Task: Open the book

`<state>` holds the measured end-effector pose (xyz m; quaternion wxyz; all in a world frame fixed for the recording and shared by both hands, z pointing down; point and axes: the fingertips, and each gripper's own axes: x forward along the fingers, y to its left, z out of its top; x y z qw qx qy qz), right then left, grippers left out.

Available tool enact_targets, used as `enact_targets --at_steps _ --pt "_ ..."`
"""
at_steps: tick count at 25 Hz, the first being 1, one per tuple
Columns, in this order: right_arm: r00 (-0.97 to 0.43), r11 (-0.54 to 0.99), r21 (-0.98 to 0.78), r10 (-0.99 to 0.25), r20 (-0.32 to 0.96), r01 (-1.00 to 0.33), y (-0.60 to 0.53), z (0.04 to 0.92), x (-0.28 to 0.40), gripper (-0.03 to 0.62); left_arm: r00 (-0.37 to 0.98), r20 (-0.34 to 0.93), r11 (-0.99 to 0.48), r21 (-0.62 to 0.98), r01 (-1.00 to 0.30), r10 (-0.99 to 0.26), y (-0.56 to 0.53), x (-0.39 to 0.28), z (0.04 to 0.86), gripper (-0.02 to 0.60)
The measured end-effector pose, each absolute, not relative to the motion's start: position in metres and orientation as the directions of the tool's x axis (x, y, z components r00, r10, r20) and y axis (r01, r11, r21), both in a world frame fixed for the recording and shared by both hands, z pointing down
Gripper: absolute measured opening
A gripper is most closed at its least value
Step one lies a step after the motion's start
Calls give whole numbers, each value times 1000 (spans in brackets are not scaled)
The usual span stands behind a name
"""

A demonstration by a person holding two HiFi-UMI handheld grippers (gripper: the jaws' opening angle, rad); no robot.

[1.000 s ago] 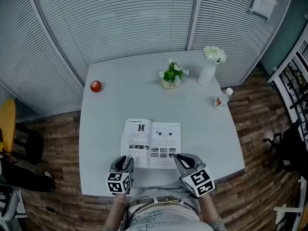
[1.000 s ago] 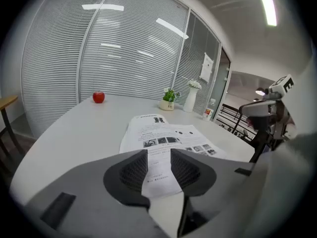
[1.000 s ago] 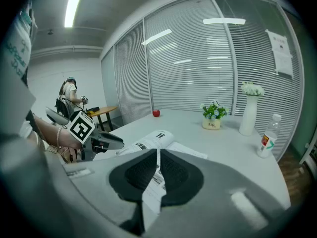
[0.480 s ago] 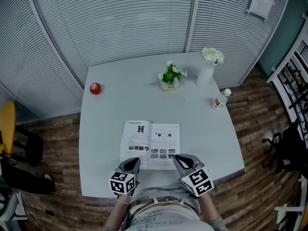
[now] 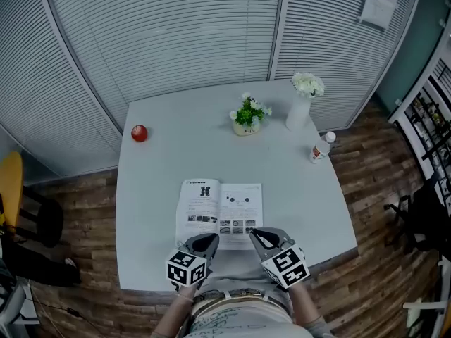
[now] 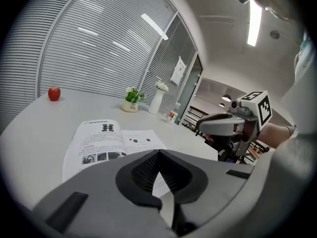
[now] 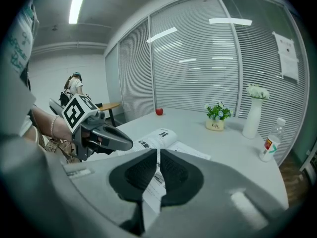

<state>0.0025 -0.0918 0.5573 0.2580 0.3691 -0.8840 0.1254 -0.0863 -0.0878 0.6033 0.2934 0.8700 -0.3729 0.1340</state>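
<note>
The book [image 5: 220, 204] lies open and flat on the grey table [image 5: 155, 189], its printed pages facing up; it also shows in the left gripper view [image 6: 106, 140] and the right gripper view [image 7: 161, 138]. My left gripper [image 5: 210, 240] hovers at the book's near edge, jaws shut [image 6: 158, 153] with nothing between them. My right gripper [image 5: 255, 235] sits just to its right over the book's near right corner. Its jaws [image 7: 158, 151] stand closed together, and only the page behind shows through the slit. The two grippers' tips point toward each other.
A red apple [image 5: 139, 133] sits at the far left of the table. A small potted plant [image 5: 246, 113], a white vase with flowers [image 5: 299, 104] and a small bottle [image 5: 319, 147] stand at the back right. The table's front edge [image 5: 232, 277] is right below the grippers.
My left gripper's jaws have closed, and it has moved right along the book's near edge toward the right gripper, rising a little. The right gripper has stayed put.
</note>
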Motion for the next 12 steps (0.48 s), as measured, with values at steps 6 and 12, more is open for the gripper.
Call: enact_targets --at_steps 6,12 --pt "-605 721 -10 -573 552 -692 -88 559 -4 8 729 418 -607 406 -684 -542 -86 -65 581 -2" --pt "-625 735 -14 -566 537 -678 -87 555 -9 3 739 416 -680 313 -663 -529 -83 -50 562 -3"
